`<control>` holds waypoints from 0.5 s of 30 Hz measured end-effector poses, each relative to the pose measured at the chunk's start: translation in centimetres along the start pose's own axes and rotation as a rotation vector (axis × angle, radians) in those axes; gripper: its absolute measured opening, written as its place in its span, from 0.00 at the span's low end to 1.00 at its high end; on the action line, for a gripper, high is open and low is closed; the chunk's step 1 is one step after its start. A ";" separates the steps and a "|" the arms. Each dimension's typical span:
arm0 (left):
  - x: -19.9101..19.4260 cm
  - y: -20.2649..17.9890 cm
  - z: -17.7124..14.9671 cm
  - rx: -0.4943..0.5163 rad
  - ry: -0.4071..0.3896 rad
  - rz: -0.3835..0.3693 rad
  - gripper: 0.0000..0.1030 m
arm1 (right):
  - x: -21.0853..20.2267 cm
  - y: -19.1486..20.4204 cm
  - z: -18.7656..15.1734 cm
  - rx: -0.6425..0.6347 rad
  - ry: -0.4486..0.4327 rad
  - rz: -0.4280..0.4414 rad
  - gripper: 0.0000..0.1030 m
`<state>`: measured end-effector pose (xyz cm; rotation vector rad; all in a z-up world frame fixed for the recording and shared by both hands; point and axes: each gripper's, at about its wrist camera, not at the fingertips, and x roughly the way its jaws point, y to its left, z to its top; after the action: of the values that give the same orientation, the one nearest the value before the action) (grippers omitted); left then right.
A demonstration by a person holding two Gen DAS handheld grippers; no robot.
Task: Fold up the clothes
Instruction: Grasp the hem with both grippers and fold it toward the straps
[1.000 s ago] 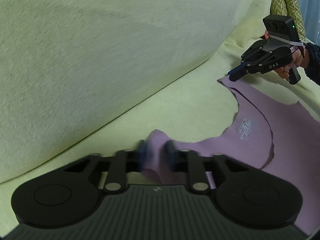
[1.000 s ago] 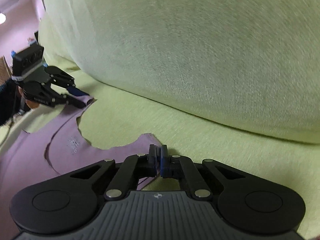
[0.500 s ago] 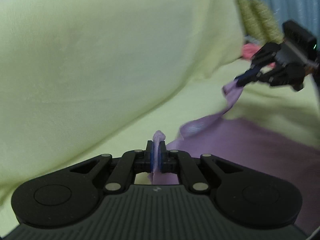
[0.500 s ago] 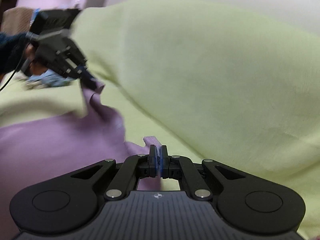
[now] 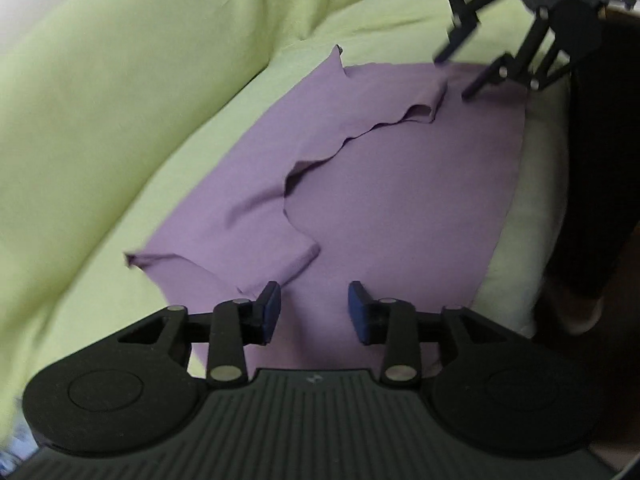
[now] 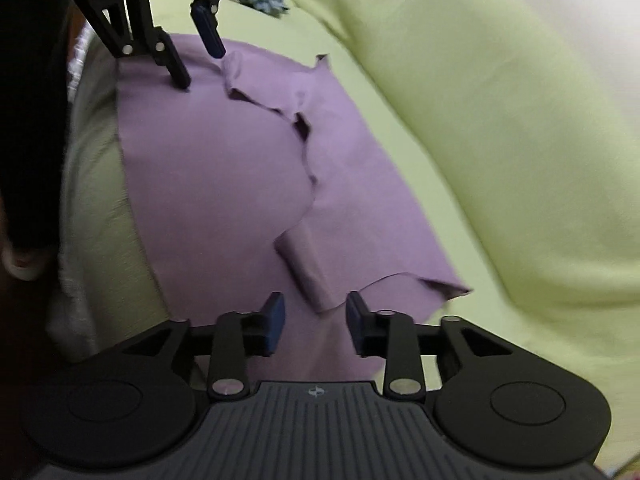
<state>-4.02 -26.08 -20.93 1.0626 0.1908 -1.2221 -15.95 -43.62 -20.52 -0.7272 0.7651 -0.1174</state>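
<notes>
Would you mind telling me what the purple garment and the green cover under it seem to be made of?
Purple garment: apparently thin matte jersey knit; its raw edges curl and ripple. Green cover: likely a soft woven or brushed fabric, matte, lying in broad folds; motion blur hides the weave.

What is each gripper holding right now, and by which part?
Nothing. The left gripper and right gripper have just been opening; both stand open over the purple garment, pads clear.
</notes>
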 end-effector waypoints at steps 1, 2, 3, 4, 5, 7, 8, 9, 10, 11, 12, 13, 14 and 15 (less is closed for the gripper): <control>0.3 -0.3 0.1 0.051 0.009 0.028 0.38 | 0.1 0.3 0.2 -0.018 -0.004 -0.030 0.36; 0.8 -0.6 0.3 0.113 0.018 0.055 0.39 | 0.3 0.6 0.4 -0.042 -0.003 -0.058 0.36; 1.3 -0.8 0.4 0.176 0.027 0.082 0.39 | 0.7 1.0 0.6 -0.069 0.004 -0.076 0.36; 1.8 -1.2 0.4 0.240 0.039 0.098 0.39 | 1.1 1.4 0.7 -0.098 0.008 -0.087 0.36; 2.1 -1.7 0.3 0.304 0.045 0.106 0.39 | 1.4 1.8 0.7 -0.129 0.006 -0.096 0.36; 2.4 -2.6 0.0 0.418 0.037 0.118 0.34 | 1.8 2.6 0.7 -0.185 0.000 -0.112 0.35; 2.5 -3.0 -0.1 0.459 0.037 0.122 0.31 | 2.0 2.9 0.7 -0.209 -0.004 -0.123 0.34; 2.6 -3.4 -0.2 0.497 0.037 0.127 0.29 | 2.2 3.1 0.6 -0.234 -0.009 -0.134 0.33; 2.7 -3.6 -0.3 0.520 0.040 0.128 0.24 | 2.3 3.3 0.5 -0.250 -0.011 -0.140 0.28; 2.7 -3.7 -0.3 0.516 0.047 0.124 0.17 | 2.4 3.3 0.4 -0.260 -0.011 -0.140 0.15; 2.8 -3.8 -0.2 0.508 0.055 0.119 0.15 | 2.5 3.3 0.4 -0.270 -0.011 -0.141 0.04; 2.7 -3.6 0.0 0.472 0.060 0.107 0.07 | 2.4 3.2 0.3 -0.273 -0.015 -0.146 0.00; 2.4 -3.4 0.2 0.424 0.060 0.095 0.03 | 2.3 3.0 0.2 -0.271 -0.021 -0.154 0.00; 1.9 -3.3 0.4 0.381 0.055 0.090 0.03 | 2.0 2.8 0.2 -0.265 -0.029 -0.166 0.00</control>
<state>-6.11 -27.49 -23.76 1.4200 -0.0509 -1.1740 -14.78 -42.13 -23.38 -1.0423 0.6984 -0.1572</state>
